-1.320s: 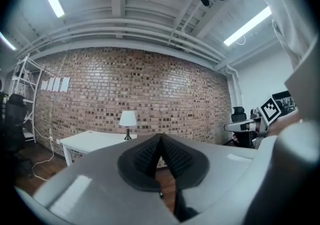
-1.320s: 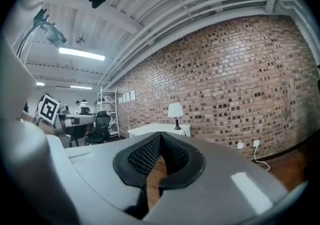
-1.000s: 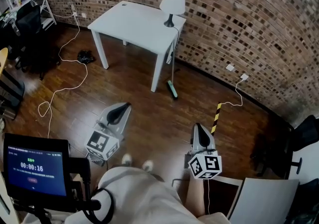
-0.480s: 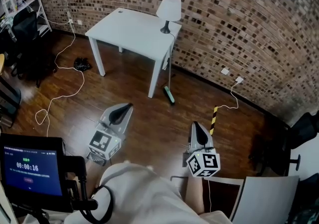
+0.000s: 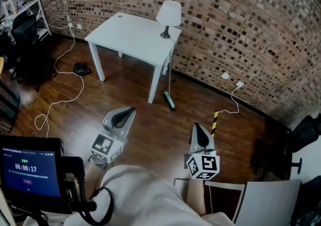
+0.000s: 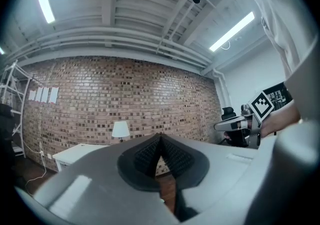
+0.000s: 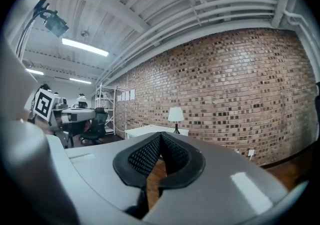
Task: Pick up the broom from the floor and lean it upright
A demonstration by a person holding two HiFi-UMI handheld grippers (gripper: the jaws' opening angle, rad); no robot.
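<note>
The thin-handled broom with a green head (image 5: 170, 101) stands upright on the far part of the dark wooden floor (image 5: 150, 129), its handle leaning on the right edge of the white square table (image 5: 125, 34). Near the person, the grey left gripper (image 5: 131, 110) and grey right gripper (image 5: 196, 125) hover well apart from it. The jaws of these 2 are pressed together on nothing.

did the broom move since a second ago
No. The broom keeps its place against the table: head on the floor just right of the near leg, handle up along the table's corner. Only the head camera shifted.
</note>
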